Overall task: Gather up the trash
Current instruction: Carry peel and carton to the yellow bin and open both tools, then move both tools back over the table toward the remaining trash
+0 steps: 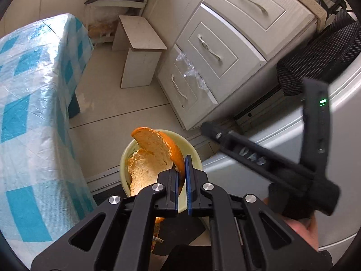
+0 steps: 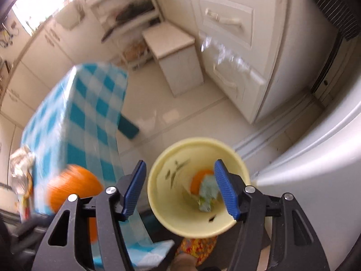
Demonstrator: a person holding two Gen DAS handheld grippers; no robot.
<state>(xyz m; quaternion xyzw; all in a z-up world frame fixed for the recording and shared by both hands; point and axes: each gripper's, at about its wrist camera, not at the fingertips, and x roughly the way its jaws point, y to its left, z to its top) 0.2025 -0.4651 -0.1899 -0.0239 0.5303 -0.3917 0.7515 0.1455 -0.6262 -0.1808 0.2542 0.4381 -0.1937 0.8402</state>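
Both views are brightly lit by daylight. In the right wrist view a window (image 2: 33, 4) at upper left is blown out, and the checked tablecloth (image 2: 79, 113) and cabinet drawers (image 2: 227, 52) are smeared by motion blur. Straight edges are bent by fisheye distortion, with dark corners.

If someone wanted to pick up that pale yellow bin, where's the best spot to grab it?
Probably the rim of the bin, from above, one of the fingers inside and one outside. The mouth is open and faces up, the wall looks thin, and the round body seems too wide to span. Choose the side away from the trash inside.
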